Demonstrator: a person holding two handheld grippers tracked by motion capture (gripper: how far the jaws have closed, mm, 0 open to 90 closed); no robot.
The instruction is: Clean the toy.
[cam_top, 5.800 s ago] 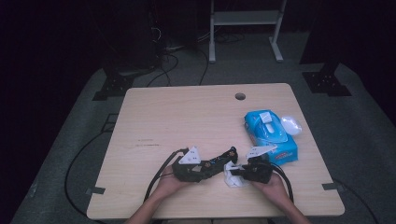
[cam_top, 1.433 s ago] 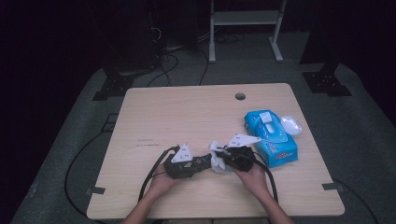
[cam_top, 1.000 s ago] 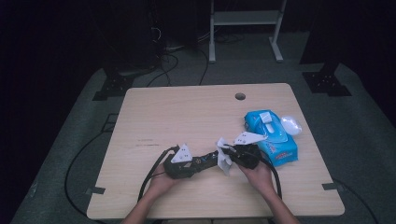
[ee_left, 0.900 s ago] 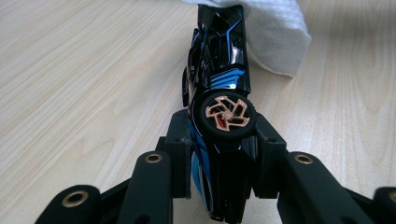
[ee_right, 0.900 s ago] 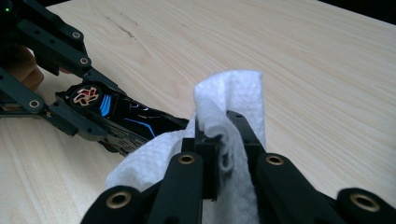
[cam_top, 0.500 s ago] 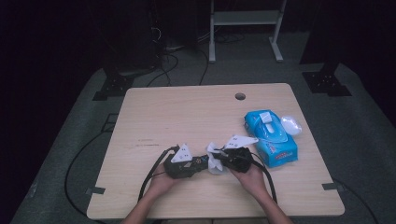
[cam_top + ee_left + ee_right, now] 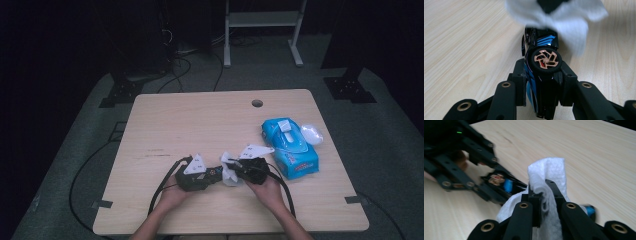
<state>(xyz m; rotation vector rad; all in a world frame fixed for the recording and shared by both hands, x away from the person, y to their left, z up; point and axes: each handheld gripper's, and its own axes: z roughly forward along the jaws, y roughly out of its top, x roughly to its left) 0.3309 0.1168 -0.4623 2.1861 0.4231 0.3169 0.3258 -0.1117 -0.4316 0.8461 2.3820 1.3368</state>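
- Left gripper view has the left gripper [image 7: 541, 82] clenched on a black toy car [image 7: 541, 62] with blue stripes, tipped on its side so a copper-spoked wheel faces the camera, just above the wooden table [image 7: 461, 37].
- Right gripper view has the right gripper [image 7: 544, 192] pinching a white wet wipe [image 7: 549, 175]; the wipe drapes over the jaw tips, touching the car's far end.
- Step in hand, as I judge it: wiping the car clean.
- Next move calls for drawing the wipe along the bodywork while the left grip holds steady.
- High view: the blue wipes pack [image 7: 290, 145] lies to the right, well apart.
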